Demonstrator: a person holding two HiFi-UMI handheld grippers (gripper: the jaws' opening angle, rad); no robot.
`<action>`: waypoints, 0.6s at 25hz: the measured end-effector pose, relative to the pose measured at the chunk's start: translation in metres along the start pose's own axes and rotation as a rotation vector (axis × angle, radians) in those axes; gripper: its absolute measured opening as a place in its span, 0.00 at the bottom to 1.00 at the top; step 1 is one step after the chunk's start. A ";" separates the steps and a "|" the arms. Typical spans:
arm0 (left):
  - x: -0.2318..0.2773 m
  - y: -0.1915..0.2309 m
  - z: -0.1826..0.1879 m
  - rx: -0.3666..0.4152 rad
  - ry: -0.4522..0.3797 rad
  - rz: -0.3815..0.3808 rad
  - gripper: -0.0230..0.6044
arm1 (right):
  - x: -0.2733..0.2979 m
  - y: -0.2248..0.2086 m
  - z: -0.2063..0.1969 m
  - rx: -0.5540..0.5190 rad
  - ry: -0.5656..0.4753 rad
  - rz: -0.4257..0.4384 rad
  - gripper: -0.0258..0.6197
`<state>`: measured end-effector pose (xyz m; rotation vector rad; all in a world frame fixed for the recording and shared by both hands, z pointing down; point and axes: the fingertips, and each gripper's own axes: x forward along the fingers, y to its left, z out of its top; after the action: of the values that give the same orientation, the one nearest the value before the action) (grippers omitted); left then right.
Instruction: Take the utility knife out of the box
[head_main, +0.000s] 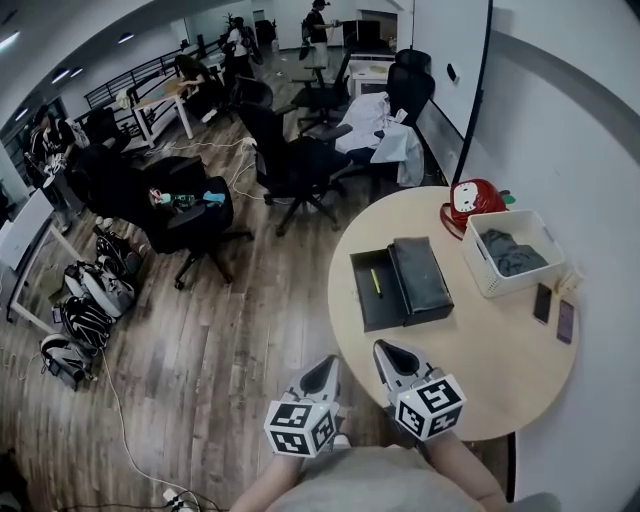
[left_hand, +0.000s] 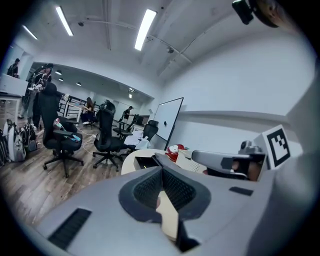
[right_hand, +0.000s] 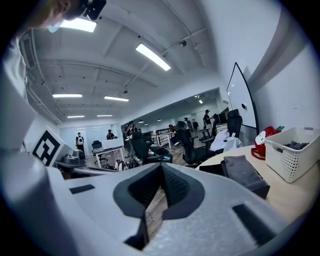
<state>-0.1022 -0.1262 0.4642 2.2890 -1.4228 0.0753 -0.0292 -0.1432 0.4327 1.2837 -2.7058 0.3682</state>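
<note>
The utility knife (head_main: 376, 282) lies lengthwise in the open box (head_main: 366, 310), at twelve o'clock from the nearer right hand-held gripper (head_main: 386, 348). It and the left hand-held gripper (head_main: 333, 362) are both closed and empty.

Round table (head_main: 480, 370) is showing a pale beige top. The open box (head_main: 368, 305) is presenting black throughout; the utility knife (head_main: 376, 281) is showing yellow. The basket (head_main: 490, 272) is showing white with a perforated pattern, and the cloth (head_main: 512, 253) is showing grey. The left gripper (head_main: 330, 362) and right gripper (head_main: 386, 349) are presenting grey shells with black-and-white square markers. The floor (head_main: 230, 340) is showing brown wood planks.
</note>
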 end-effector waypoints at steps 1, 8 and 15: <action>0.003 0.004 0.000 -0.002 0.004 -0.002 0.04 | 0.004 -0.001 0.001 -0.002 0.000 -0.007 0.04; 0.023 0.015 0.000 -0.026 0.033 -0.023 0.04 | 0.022 -0.026 0.001 -0.028 0.041 -0.069 0.04; 0.061 0.022 0.000 -0.027 0.056 -0.029 0.04 | 0.047 -0.082 -0.002 -0.024 0.073 -0.139 0.04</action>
<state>-0.0928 -0.1854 0.4882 2.2674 -1.3539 0.1092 0.0051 -0.2275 0.4586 1.4122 -2.5361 0.3585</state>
